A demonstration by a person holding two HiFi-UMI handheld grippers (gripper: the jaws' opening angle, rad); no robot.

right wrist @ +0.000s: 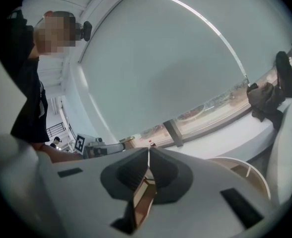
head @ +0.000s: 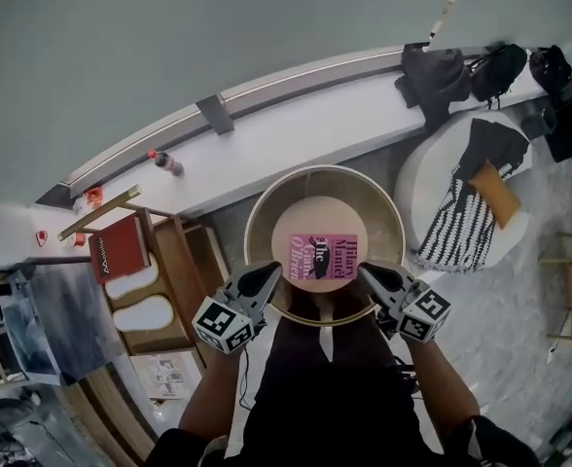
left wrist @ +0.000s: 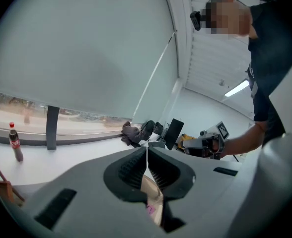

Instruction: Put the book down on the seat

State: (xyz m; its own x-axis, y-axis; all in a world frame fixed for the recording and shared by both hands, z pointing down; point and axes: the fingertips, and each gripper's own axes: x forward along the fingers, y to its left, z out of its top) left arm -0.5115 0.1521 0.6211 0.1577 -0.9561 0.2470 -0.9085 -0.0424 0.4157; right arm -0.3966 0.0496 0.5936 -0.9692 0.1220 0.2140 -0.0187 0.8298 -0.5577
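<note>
pink book (head: 326,257) flat on round chair (head: 378,205) by white window ledge (head: 296,136); our left hand-held gripper (head: 267,273) and right hand-held gripper (head: 369,273), each pressed together, at its near rim.

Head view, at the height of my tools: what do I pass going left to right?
red book → left tool → pink book on the round seat → right tool → striped cloth on the white pouf
</note>
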